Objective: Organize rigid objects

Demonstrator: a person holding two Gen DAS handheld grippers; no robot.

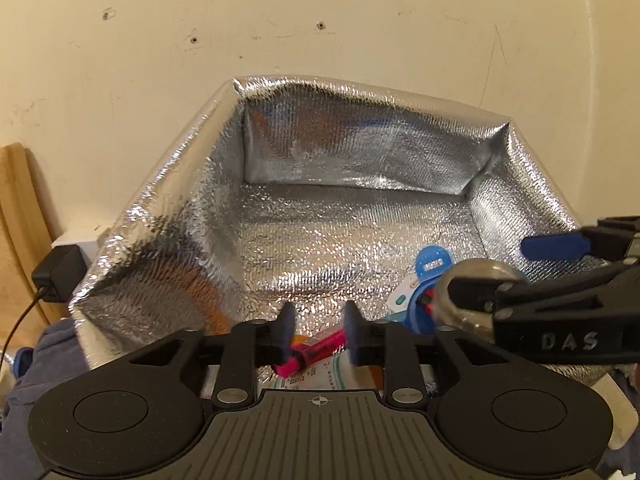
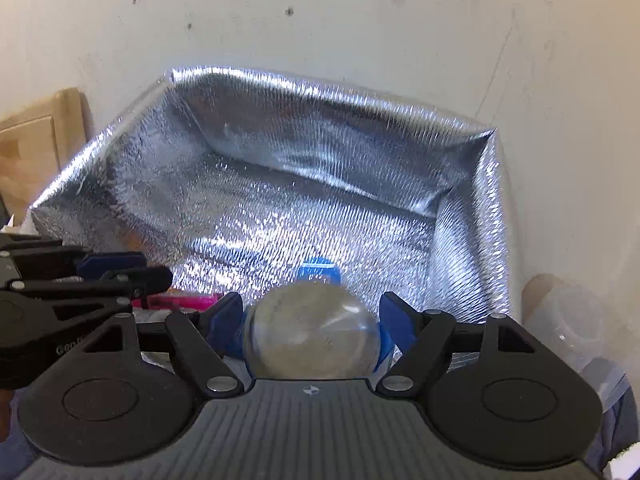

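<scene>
A silver foil-lined box (image 1: 360, 216) is seen open-topped against a cream wall (image 1: 200, 40), with both grippers held over its near edge.

The right gripper (image 2: 312, 320) is shown with its blue pads (image 2: 224, 320) spread wide. A clear domed object (image 2: 316, 332) sits between them, with a gap visible at each side, so no pad is touching it. In the left wrist view the same clear dome (image 1: 472, 292) appears at the right, level with the right gripper's fingers, above the blue plastic item (image 1: 428, 264) that lies on the box floor near the right wall.

The left gripper (image 1: 318, 332) is held with its fingers apart, nothing being gripped between them. A pink rectangular object (image 1: 316, 350) lies just beyond and below the fingertips, on a printed white packet (image 1: 320, 376) at the near side of the box.

A black power adapter (image 1: 60, 270) is plugged in at the far left, beside a wooden board (image 1: 20, 208).
</scene>
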